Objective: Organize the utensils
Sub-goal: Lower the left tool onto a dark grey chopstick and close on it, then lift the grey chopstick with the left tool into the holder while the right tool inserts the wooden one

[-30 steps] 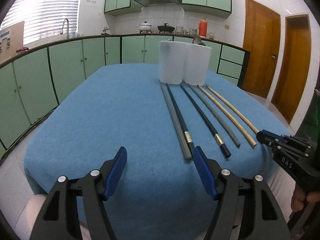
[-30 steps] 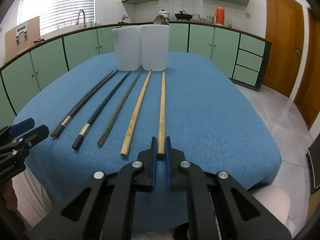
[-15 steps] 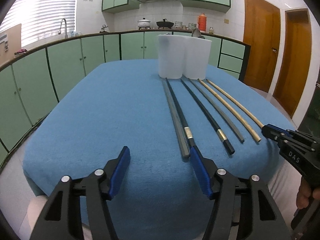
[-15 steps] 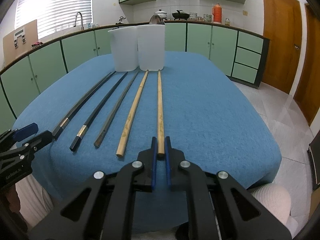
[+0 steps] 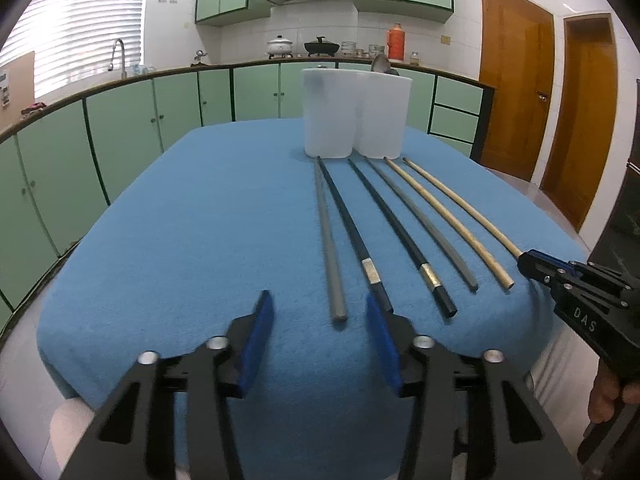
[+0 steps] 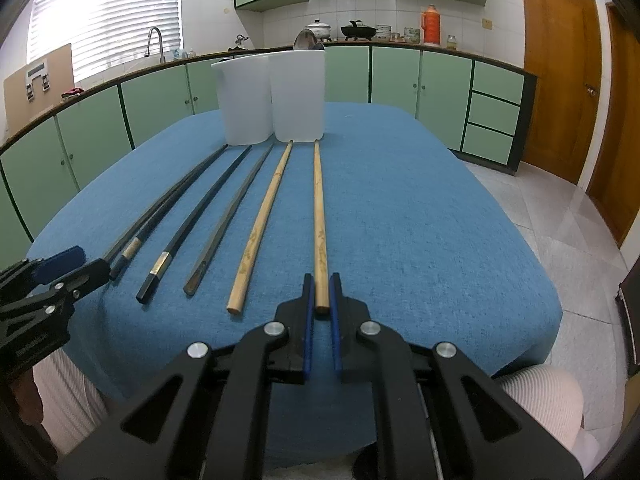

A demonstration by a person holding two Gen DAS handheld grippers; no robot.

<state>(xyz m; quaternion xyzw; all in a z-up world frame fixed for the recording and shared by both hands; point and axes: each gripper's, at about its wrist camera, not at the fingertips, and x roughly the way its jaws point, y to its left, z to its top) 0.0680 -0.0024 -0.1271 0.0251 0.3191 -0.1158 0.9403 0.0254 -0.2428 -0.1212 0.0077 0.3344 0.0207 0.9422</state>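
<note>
Step in hand: I am picking up chopsticks from the bench point(image 5: 200, 220) to sort them into the white holder point(image 6: 272, 96).
Right gripper point(image 6: 321, 300): pressed together, pinching the near end of the right bamboo chopstick point(image 6: 319, 216), lower centre of the right wrist frame.
Left gripper point(image 5: 320, 320): spread, jaws have just been closing; the near end of the grey chopstick point(image 5: 330, 248) lies between the pads, not yet pressed.
Remaining utensils: two dark chopsticks point(image 5: 400, 232), a second grey one and a second bamboo chopstick point(image 6: 260, 224) lie in a fan at frame centre, tips near the holder.
Next move, my judgement: finish closing on the grey chopstick, then lift both sticks clear and carry them to the holder.
Edges: stick ends lie near the bench's front edge, so approach is easy.
Open room: bare blue cloth left and right of the fan; neighbouring sticks lie just beside my targets.
</note>
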